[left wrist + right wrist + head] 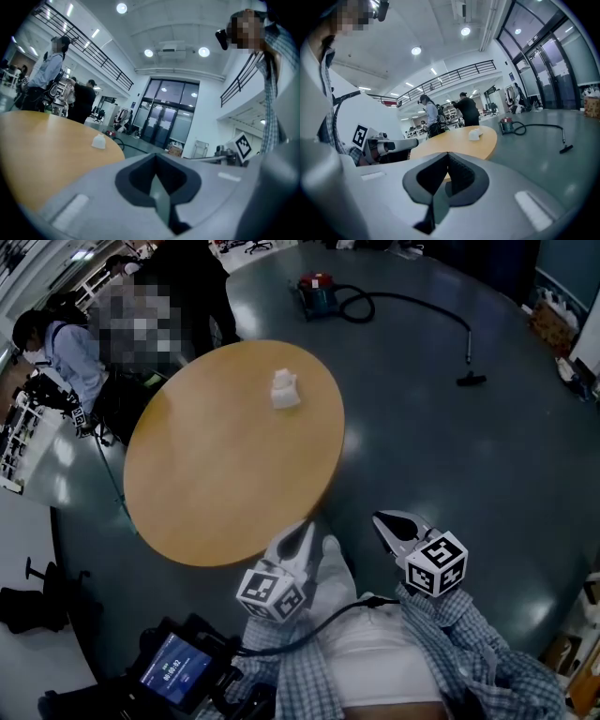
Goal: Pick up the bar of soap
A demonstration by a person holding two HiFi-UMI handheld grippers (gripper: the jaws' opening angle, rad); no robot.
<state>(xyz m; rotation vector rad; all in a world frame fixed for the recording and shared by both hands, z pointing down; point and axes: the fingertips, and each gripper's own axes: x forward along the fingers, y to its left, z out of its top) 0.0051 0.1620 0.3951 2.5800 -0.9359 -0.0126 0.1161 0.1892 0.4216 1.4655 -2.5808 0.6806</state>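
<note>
The white bar of soap (284, 390) lies on the far side of a round wooden table (216, 484). It shows small on the tabletop in the left gripper view (98, 141) and in the right gripper view (475, 134). Both grippers are held close to the person's body, just off the table's near edge and far from the soap. My left gripper (302, 531) (156, 154) is shut with nothing in it. The right gripper (382, 519) (447, 153) is likewise shut and holds nothing.
A red vacuum cleaner (317, 289) with a long hose (422, 306) lies on the grey floor beyond the table. People stand at the table's far left (66, 357). A device with a lit screen (173, 671) hangs at the person's waist.
</note>
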